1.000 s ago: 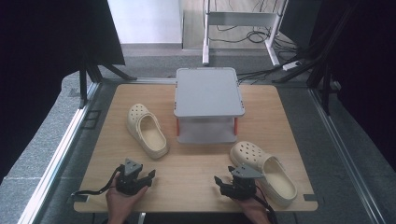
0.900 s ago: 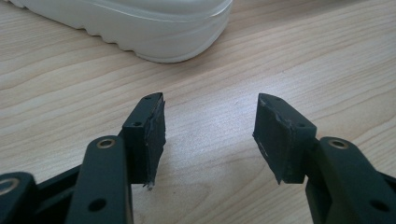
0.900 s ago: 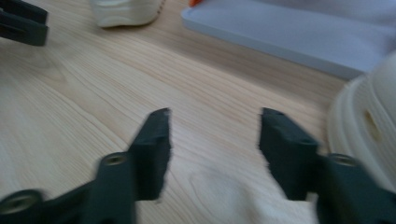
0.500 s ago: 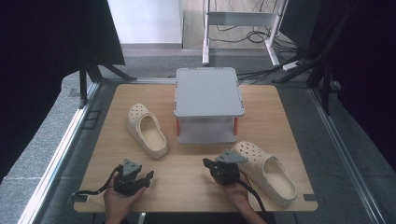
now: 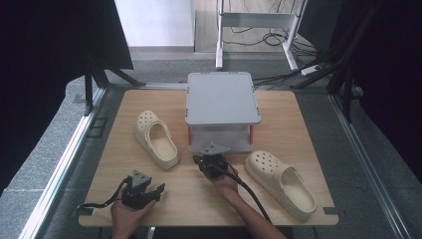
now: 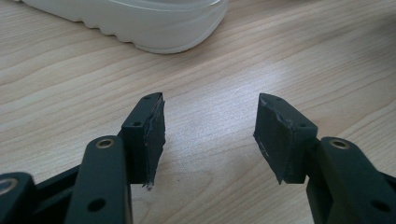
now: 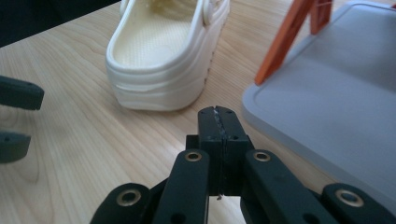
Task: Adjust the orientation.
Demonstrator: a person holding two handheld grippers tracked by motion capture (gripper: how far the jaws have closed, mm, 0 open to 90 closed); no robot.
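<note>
The light wooden table (image 5: 278,104) carries a grey two-tier plastic shelf with orange posts (image 5: 222,97) at its far middle. Left of the shelf lies one cream rubber clog (image 5: 156,138); a second cream clog (image 5: 281,183) lies near the table's front right corner. The person's right forearm reaches in diagonally from the bottom edge, and the right gripper (image 5: 206,160) now sits just in front of the shelf's lower tier, between the two clogs and touching neither. A second ago it was over beside the right-hand clog; it has swung left across the table, and its jaws have gone from apart to pressed flat together on nothing. The left gripper (image 5: 151,191) is parked low at the front left, unmoved since then, jaws spread wide over bare wood, the left-hand clog's heel just ahead.
</note>
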